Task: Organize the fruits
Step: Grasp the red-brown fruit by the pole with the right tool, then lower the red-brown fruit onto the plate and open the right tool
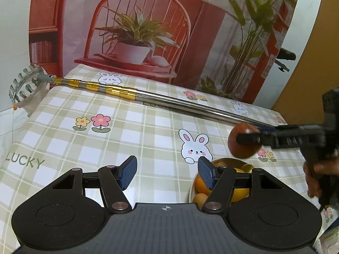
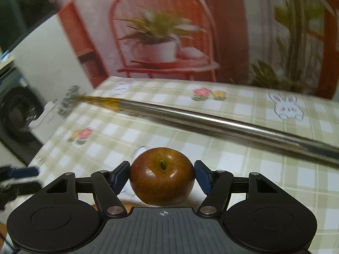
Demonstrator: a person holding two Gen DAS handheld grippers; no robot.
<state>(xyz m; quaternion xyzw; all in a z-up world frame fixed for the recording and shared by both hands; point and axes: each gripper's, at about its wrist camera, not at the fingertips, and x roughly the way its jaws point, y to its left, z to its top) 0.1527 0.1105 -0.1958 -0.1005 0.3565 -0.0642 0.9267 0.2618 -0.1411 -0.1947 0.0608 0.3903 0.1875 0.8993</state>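
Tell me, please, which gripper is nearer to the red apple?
Right. The right gripper has the apple between its pads; the left gripper hangs empty near the fruit bowl, apart from it.

Bowl (image 1: 224, 160) of oranges half hidden behind left gripper (image 1: 167, 172); pole's toothed head (image 2: 68, 102) blurred.

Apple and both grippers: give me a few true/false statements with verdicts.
1. The right gripper grips the apple. True.
2. The left gripper holds an orange. False: nothing is between its pads.
3. The bowl holds orange fruit. True.
4. The apple lies in the bowl. False: it is held above the tablecloth.
5. The metal pole stands upright. False: it lies across the table.
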